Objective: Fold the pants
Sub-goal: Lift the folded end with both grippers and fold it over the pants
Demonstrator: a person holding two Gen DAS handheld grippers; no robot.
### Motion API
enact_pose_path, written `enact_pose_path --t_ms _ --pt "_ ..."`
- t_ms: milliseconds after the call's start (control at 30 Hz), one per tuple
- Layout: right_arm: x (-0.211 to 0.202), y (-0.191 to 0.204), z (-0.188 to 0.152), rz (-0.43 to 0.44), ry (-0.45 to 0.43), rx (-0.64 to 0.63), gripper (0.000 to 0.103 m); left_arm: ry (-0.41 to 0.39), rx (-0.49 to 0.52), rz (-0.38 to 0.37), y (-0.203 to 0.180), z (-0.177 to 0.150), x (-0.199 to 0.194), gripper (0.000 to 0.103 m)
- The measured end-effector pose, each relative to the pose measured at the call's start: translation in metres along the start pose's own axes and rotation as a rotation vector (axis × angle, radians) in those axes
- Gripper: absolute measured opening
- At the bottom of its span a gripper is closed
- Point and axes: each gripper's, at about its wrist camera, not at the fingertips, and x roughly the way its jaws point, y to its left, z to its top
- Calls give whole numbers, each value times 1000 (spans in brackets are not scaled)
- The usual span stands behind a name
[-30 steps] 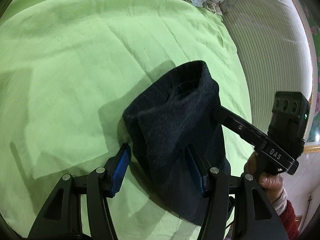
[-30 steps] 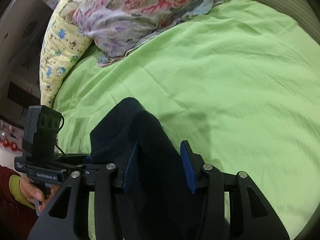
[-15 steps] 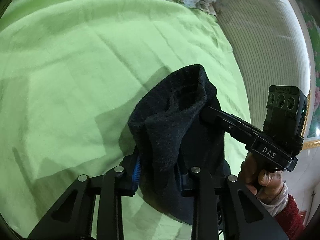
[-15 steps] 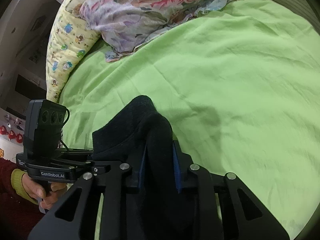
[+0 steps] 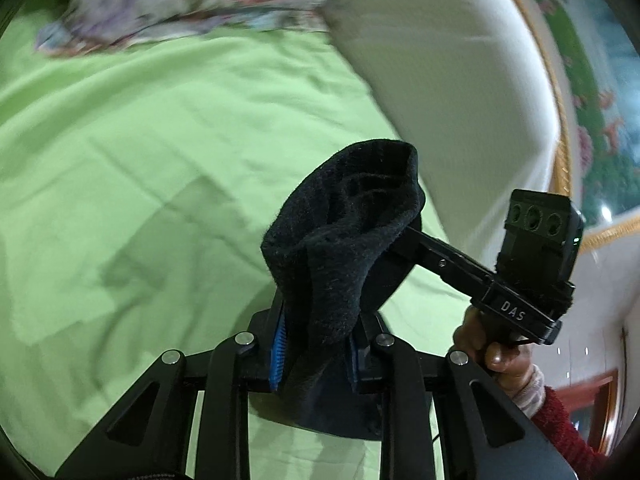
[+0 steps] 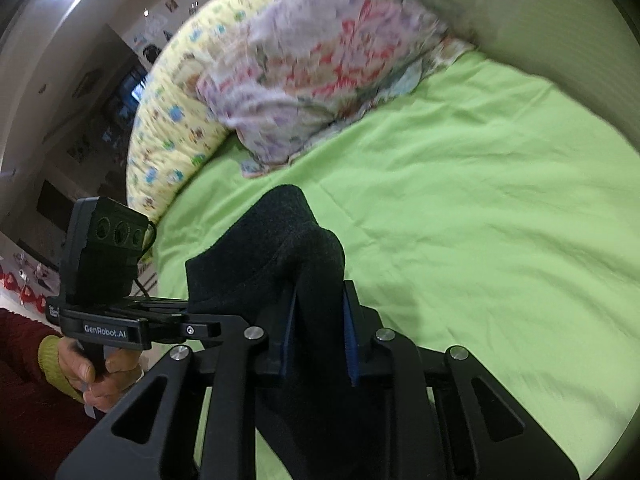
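Observation:
The black pants (image 5: 344,240) hang bunched between my two grippers, lifted above the green bed sheet (image 5: 140,152). My left gripper (image 5: 316,344) is shut on one part of the fabric, blue pads pressing it. My right gripper (image 6: 320,332) is shut on another part of the pants (image 6: 276,248). In the left wrist view the right gripper's body (image 5: 520,280) comes in from the right, its fingers buried in the cloth. In the right wrist view the left gripper's body (image 6: 104,280) is at the left.
A floral quilt (image 6: 320,72) and a yellow patterned pillow (image 6: 172,120) lie at the far end of the bed. A pale padded headboard (image 5: 460,80) runs along the right of the bed. The green sheet (image 6: 480,200) stretches wide ahead.
Both grippers went from open around the pants to shut on them, then lifted the fabric off the sheet and tilted up toward the pillows and headboard.

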Motion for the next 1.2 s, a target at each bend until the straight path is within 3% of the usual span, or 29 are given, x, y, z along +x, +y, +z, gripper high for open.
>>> enact_pose_path --t_ms 267,567,967,1200 --pt "-81 -2 -41 -43 -143 44 22 47 128 -99 -71 -15 7 23" --pt "-147 -16 -109 -105 -257 156 20 162 296 -156 -149 -65 35 23" --pt "-183 -36 -201 -166 -361 320 18 307 448 -127 -197 -132 86 23" --pt "-188 -49 -237 -192 -382 390 18 357 543 -89 -214 -165 114 23"
